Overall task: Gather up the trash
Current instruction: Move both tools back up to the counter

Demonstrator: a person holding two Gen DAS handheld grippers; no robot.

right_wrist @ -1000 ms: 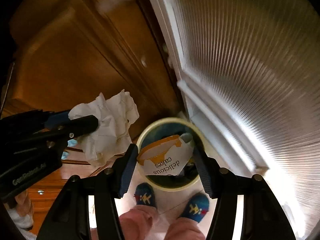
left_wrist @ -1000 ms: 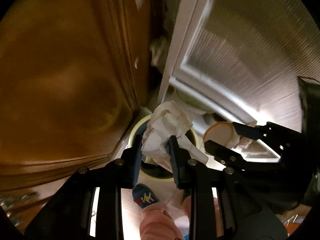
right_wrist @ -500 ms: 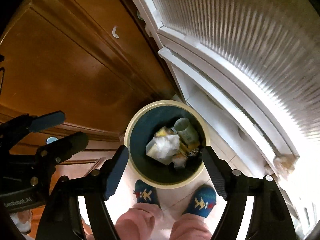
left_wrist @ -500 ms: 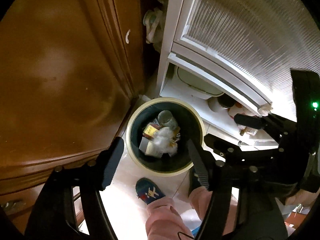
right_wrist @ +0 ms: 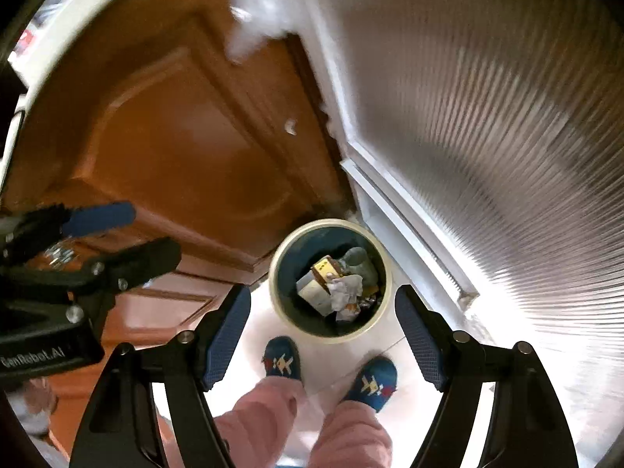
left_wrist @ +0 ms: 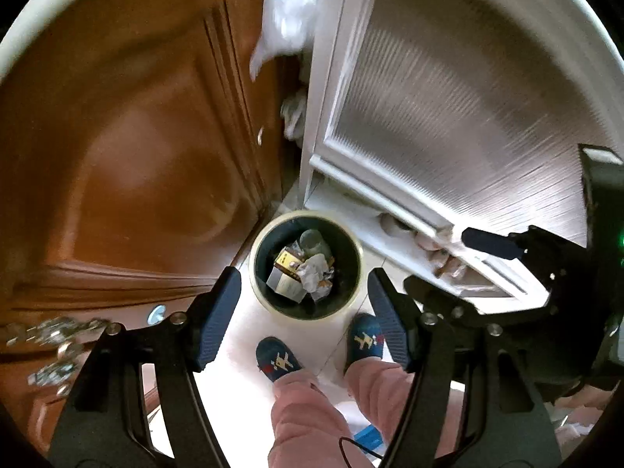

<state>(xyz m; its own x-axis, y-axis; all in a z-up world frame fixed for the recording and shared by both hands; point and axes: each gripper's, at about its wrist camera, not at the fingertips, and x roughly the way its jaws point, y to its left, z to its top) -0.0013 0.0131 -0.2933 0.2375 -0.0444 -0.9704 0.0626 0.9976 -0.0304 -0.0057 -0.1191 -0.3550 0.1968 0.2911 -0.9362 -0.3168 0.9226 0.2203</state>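
Trash now lies inside the round bin [left_wrist: 305, 270], where a second ago it was still in the grippers: the crumpled white paper [left_wrist: 316, 274] was pinched in the left gripper [left_wrist: 304, 314] and the torn cake carton [right_wrist: 314, 292] sat between the fingers of the right gripper [right_wrist: 323, 329]. Both pieces rest in the bin among other scraps, with a yellow box [left_wrist: 287, 262] and a greyish jar [right_wrist: 357, 259] beside them. Both grippers have their jaws spread wide with nothing between the pads, and the bin looks smaller and farther below than it did half a second ago. One bin stands on the pale floor [left_wrist: 238, 335], in the corner between one brown wooden door [left_wrist: 128, 148] and one white door with ribbed glass [left_wrist: 460, 109]. Two grippers show, each with two blue-padded fingers. Two feet in blue slippers [right_wrist: 282, 358] stand just short of the bin, under two pink trouser legs [left_wrist: 308, 417]. A white plastic bag [left_wrist: 288, 7], blurred, hangs at the top between the two doors.
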